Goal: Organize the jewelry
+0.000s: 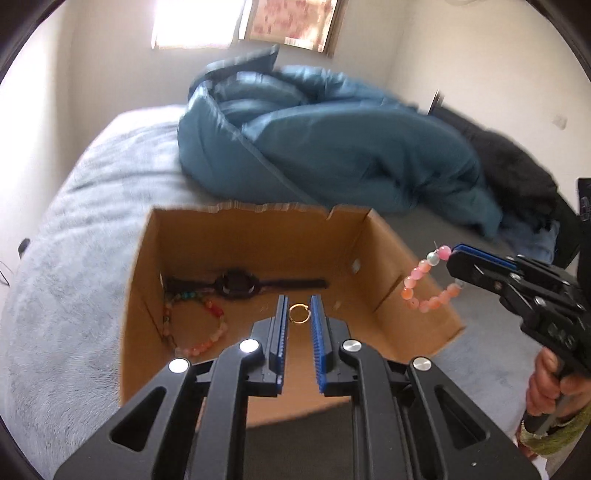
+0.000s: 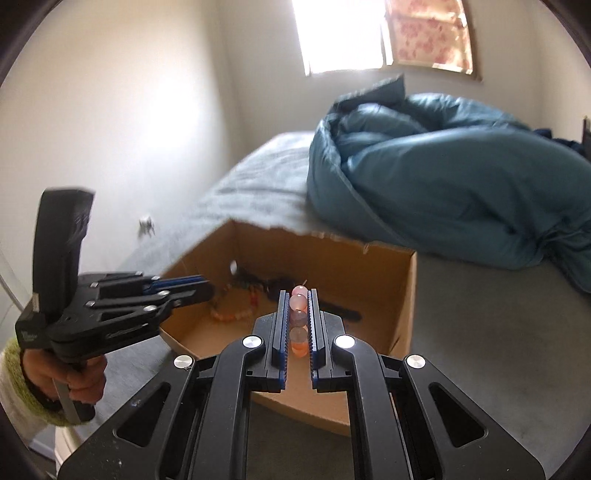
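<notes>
Grey fleece bedding (image 1: 74,236) is carrying a crumpled teal duvet (image 1: 314,147) and your open brown cardboard box (image 1: 406,266). Your right gripper (image 2: 299,295) is pinching a pink beaded bracelet (image 1: 424,280); your left gripper (image 1: 299,306) is pinching a small gold ring (image 1: 298,314) over that box.

You see: teal duvet (image 1: 325,147) bunched on grey bed (image 1: 85,229) | sunlit window (image 2: 340,33), floral curtain (image 2: 432,33) | dark heap (image 1: 517,173), possibly clothing, beside duvet
</notes>
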Available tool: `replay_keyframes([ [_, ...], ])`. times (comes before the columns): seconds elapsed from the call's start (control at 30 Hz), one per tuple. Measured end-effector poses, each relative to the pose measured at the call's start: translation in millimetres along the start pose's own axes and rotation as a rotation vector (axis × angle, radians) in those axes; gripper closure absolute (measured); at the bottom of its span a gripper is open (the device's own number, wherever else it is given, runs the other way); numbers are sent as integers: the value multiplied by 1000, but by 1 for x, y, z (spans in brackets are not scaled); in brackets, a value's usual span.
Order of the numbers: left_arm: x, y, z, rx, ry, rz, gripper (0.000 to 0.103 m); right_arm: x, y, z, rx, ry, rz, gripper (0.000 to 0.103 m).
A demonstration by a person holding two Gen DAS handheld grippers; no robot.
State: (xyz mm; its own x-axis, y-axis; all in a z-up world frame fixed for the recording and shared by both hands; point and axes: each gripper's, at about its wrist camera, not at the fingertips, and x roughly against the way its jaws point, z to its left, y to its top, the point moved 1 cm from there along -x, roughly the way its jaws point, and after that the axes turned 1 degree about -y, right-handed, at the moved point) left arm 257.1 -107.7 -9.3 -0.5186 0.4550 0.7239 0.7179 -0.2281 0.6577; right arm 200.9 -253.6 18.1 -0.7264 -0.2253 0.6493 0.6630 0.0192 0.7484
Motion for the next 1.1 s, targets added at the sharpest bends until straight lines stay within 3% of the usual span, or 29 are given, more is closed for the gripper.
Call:
replay_keyframes([
  [0.13, -33, -2, 10, 22, 6, 84, 91, -28, -7, -2, -11, 14, 65, 95],
  [0.3, -49, -3, 15, 40, -3, 124, 91, -47, -17, -13, -49, 36, 137, 94],
  [0.37, -51, -4, 17, 49, -2, 125, 83, -47, -21, -19, -69, 38, 143, 92],
  [0.53, -49, -7, 19, 56, 3, 107, 75, -43, -24, -32, -116, 33, 136, 88],
  [0.8, -25, -6, 17, 61, 4, 42, 72, -14, -25, -44, -173, 22, 84, 83],
  [0.9, -10, -6, 17, 68, 17, 10, 72, -4, -26, -45, -185, 7, 69, 76],
  [1.03, 20, -7, 28, 97, 73, -57, 68, 5, -28, -48, -195, -28, 50, 64],
  [1.1, 33, -10, 39, 117, 148, -86, 64, 5, -31, -53, -209, -66, 66, 64],
])
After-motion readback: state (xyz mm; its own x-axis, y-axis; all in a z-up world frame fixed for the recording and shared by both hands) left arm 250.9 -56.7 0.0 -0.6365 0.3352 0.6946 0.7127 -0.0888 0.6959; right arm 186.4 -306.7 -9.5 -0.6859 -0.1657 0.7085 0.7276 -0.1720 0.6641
